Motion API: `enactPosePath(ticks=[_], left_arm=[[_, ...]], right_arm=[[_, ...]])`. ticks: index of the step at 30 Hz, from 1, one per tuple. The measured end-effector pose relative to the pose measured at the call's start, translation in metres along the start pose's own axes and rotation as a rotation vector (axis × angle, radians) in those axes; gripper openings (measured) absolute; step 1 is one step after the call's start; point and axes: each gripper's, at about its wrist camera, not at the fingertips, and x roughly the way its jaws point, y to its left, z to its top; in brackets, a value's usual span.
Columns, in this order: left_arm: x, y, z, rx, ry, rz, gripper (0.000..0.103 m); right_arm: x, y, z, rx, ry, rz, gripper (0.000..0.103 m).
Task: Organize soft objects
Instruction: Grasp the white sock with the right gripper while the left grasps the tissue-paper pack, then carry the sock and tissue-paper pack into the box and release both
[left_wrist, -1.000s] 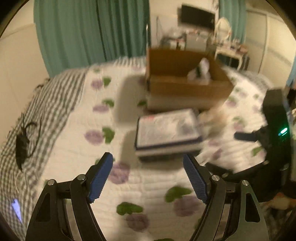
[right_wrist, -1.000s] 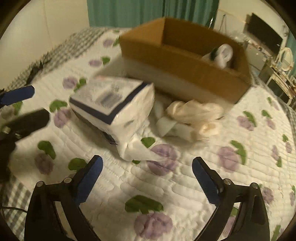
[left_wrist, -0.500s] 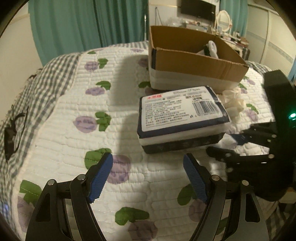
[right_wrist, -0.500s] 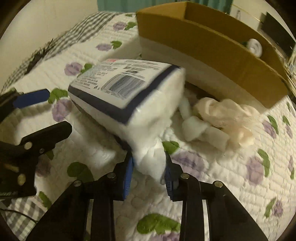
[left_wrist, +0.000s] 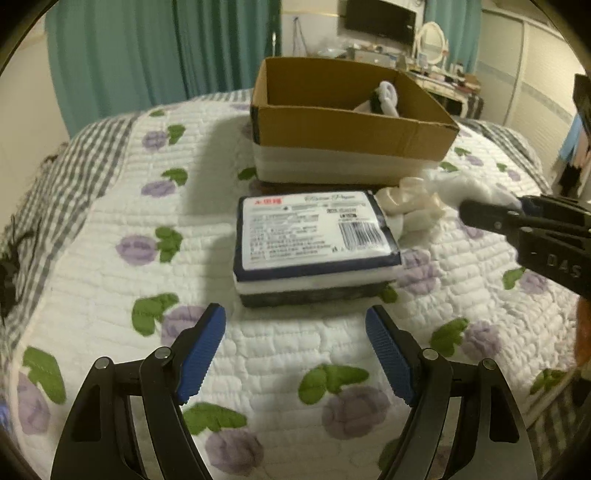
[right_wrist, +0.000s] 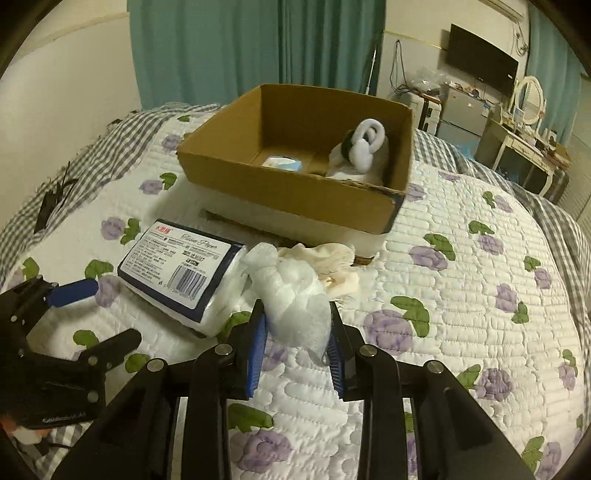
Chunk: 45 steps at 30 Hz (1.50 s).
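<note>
My right claw (right_wrist: 295, 332) pinches a white mesh wad (right_wrist: 291, 295) at lower centre; my left claw (left_wrist: 295, 354) gapes wide below the tissue pack (left_wrist: 314, 240).

I'm in a home bedroom: bed w/ floral quilt (left_wrist: 110, 229), teal curtains (right_wrist: 240, 48), wall TV (right_wrist: 480, 59), dressing table w/ oval mirror (right_wrist: 528, 96).

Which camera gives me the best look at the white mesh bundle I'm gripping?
The right wrist view: the white mesh bundle sits centred, clamped in the right gripper. The left wrist view catches it only as a blurred white tuft at the right gripper's tip.
</note>
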Motion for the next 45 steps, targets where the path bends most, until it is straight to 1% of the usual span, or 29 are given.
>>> enactPosePath(ticks=[2, 3, 5, 6, 10, 13, 14, 16, 18, 21, 23, 24, 25, 27, 29, 32, 37, 40, 42, 45], left_arm=[[0.006, 0.01, 0.006, -0.035, 0.012, 0.015, 0.079], [0.01, 0.018, 0.011, -0.067, 0.017, 0.044, 0.078], [0.016, 0.029, 0.018, -0.097, 0.018, 0.075, 0.076], [0.019, 0.032, 0.021, -0.11, 0.019, 0.068, 0.076], [0.04, 0.039, 0.029, -0.173, 0.053, -0.018, 0.077], [0.058, 0.035, 0.035, -0.187, 0.067, -0.086, 0.081], [0.064, 0.034, 0.036, -0.192, 0.08, -0.112, 0.082], [0.081, 0.034, 0.036, -0.216, 0.128, -0.189, 0.083], [0.089, 0.04, 0.034, -0.267, 0.147, -0.224, 0.083], [0.092, 0.045, 0.032, -0.294, 0.168, -0.252, 0.083], [0.091, 0.042, 0.032, -0.28, 0.173, -0.244, 0.077], [0.088, 0.04, 0.033, -0.268, 0.171, -0.241, 0.077], [0.084, 0.037, 0.034, -0.255, 0.168, -0.234, 0.073], [0.075, 0.028, 0.036, -0.206, 0.151, -0.21, 0.064], [0.06, 0.018, 0.037, -0.152, 0.117, -0.175, 0.051], [0.033, 0.005, 0.037, -0.087, 0.052, -0.144, 0.042], [-0.005, -0.009, 0.043, -0.007, -0.044, -0.088, 0.04], [-0.029, -0.015, 0.053, 0.013, -0.107, -0.063, 0.04], [-0.045, -0.014, 0.061, 0.014, -0.151, -0.059, 0.04], [-0.068, -0.014, 0.079, 0.028, -0.223, -0.042, 0.04]], right_arm=[[-0.001, -0.002, 0.0, 0.002, 0.002, 0.004, 0.029], [-0.002, -0.005, -0.001, 0.003, 0.003, 0.007, 0.029], [0.002, -0.003, 0.0, 0.002, 0.006, 0.002, 0.029], [0.003, -0.002, 0.001, -0.004, 0.009, -0.007, 0.029], [0.006, 0.001, 0.0, -0.023, 0.013, -0.021, 0.029], [0.007, 0.002, 0.0, -0.033, 0.015, -0.028, 0.029], [0.007, 0.003, 0.0, -0.035, 0.014, -0.027, 0.029], [0.007, 0.004, 0.001, -0.038, 0.016, -0.028, 0.029], [0.009, 0.004, 0.001, -0.039, 0.02, -0.028, 0.029], [0.01, 0.004, 0.001, -0.041, 0.025, -0.03, 0.029], [0.01, 0.006, 0.001, -0.043, 0.023, -0.032, 0.029], [0.009, 0.006, 0.001, -0.044, 0.019, -0.032, 0.029], [0.009, 0.006, 0.001, -0.045, 0.016, -0.031, 0.029], [0.006, 0.005, 0.001, -0.04, 0.007, -0.033, 0.029], [0.003, 0.004, 0.001, -0.033, -0.003, -0.03, 0.029], [-0.004, 0.003, 0.002, -0.027, -0.025, -0.033, 0.029], [-0.027, 0.002, 0.006, -0.015, -0.08, -0.031, 0.029], [-0.043, -0.001, 0.012, -0.009, -0.12, -0.029, 0.029], [-0.054, -0.004, 0.021, -0.008, -0.149, -0.029, 0.029], [-0.071, -0.01, 0.043, -0.013, -0.207, -0.041, 0.029]])
